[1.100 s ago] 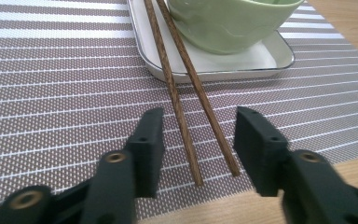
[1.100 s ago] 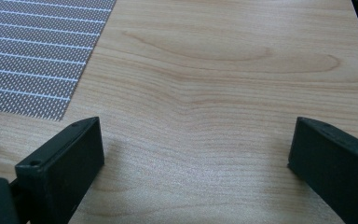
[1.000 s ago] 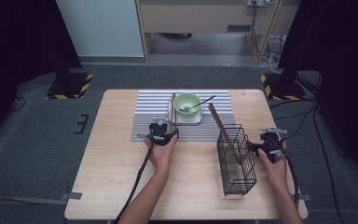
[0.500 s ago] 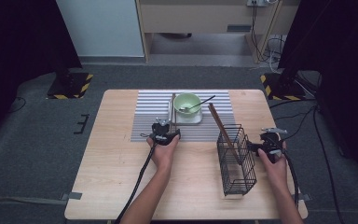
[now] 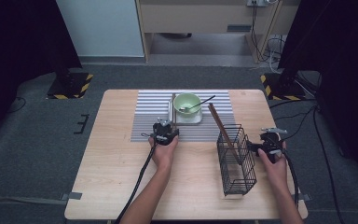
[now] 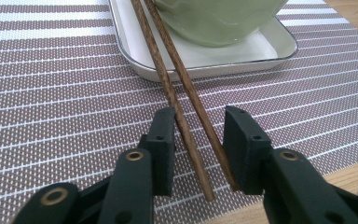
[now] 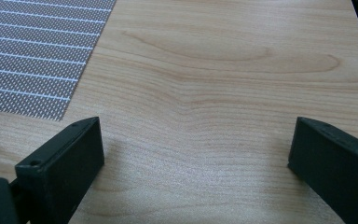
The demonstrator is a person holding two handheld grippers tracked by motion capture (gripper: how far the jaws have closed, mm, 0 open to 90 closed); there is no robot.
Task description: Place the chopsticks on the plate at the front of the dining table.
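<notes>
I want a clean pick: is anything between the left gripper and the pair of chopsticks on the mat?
Nothing visible. The chopsticks already lie between the closing jaws of the left gripper, their far ends on the white tray beside the green bowl.

Count: two chopsticks point(image 6: 186, 88); one green bowl point(image 5: 187, 102); one white tray point(image 5: 186, 117); one wire basket point(image 5: 237, 158); one striped mat point(image 5: 149, 116); two grippers.
</notes>
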